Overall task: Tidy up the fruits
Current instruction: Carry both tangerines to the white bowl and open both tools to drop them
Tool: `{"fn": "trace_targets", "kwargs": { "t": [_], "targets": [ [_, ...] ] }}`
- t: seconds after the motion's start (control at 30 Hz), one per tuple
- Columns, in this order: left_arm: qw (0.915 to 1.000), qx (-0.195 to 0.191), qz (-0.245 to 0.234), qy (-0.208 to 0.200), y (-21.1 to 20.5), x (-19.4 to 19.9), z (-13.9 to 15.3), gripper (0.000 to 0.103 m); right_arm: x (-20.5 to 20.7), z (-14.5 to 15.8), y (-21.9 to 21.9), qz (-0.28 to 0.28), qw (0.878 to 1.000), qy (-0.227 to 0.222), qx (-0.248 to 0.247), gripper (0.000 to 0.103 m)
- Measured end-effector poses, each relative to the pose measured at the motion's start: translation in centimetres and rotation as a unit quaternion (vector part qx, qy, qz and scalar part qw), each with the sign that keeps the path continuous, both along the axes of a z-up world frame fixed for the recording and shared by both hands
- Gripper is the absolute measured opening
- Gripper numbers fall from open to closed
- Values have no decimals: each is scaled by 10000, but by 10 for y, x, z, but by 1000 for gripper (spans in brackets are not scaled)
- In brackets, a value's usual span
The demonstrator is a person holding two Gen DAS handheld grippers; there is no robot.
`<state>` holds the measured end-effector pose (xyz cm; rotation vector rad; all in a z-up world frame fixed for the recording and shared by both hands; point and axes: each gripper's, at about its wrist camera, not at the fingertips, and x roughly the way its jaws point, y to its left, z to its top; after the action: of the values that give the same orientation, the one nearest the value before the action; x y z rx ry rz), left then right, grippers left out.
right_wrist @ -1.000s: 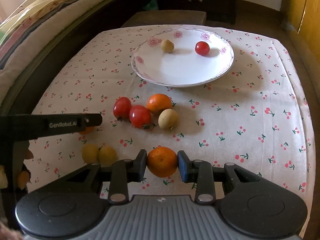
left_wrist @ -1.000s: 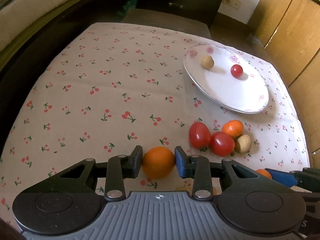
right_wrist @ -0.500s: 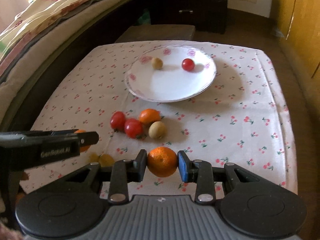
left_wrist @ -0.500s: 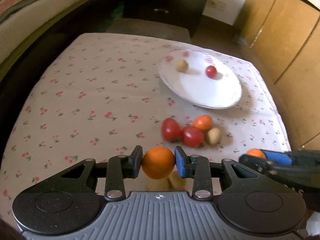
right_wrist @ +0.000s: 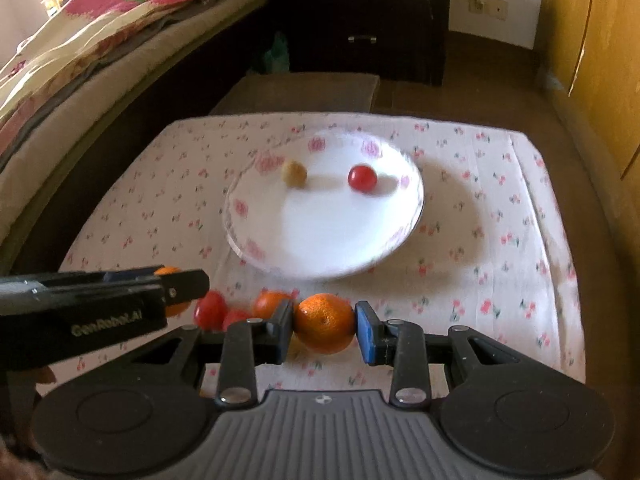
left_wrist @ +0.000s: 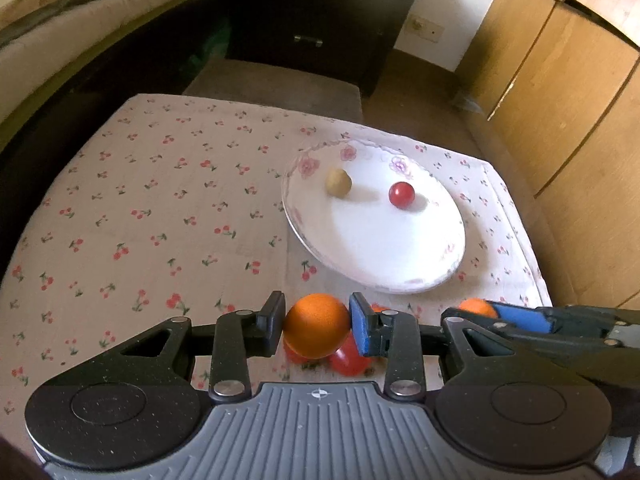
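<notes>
- Both grippers have lifted off the cloth [left_wrist: 160, 208] and moved toward the plate [left_wrist: 400, 276], which now sits closer ahead than a second ago.
- The left gripper [left_wrist: 317, 326] stays clamped on a smooth orange [left_wrist: 316, 326]; the right gripper [right_wrist: 325, 324] stays clamped on a dimpled orange [right_wrist: 325, 323].
- The plate holds only a tan fruit [left_wrist: 338, 182] and a cherry tomato [left_wrist: 402, 195].
- Judgement: both oranges are in transit; the tomatoes [right_wrist: 210, 314] remain on the cloth, so sorting is far from finished.
</notes>
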<state>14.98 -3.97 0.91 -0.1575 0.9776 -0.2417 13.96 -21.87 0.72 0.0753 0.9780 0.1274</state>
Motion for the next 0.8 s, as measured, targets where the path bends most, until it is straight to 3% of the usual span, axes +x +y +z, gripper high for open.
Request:
{"fn": "trace_targets", "kwargs": {
  "t": [0.53, 0.8],
  "targets": [
    [10000, 45, -71, -43, -27, 55, -9, 43, 55, -10, -18, -109, 9999, -43, 47, 34],
    [9999, 49, -64, -62, -30, 63, -13, 41, 67, -18, -14, -80, 10000, -4, 49, 34]
  ]
}}
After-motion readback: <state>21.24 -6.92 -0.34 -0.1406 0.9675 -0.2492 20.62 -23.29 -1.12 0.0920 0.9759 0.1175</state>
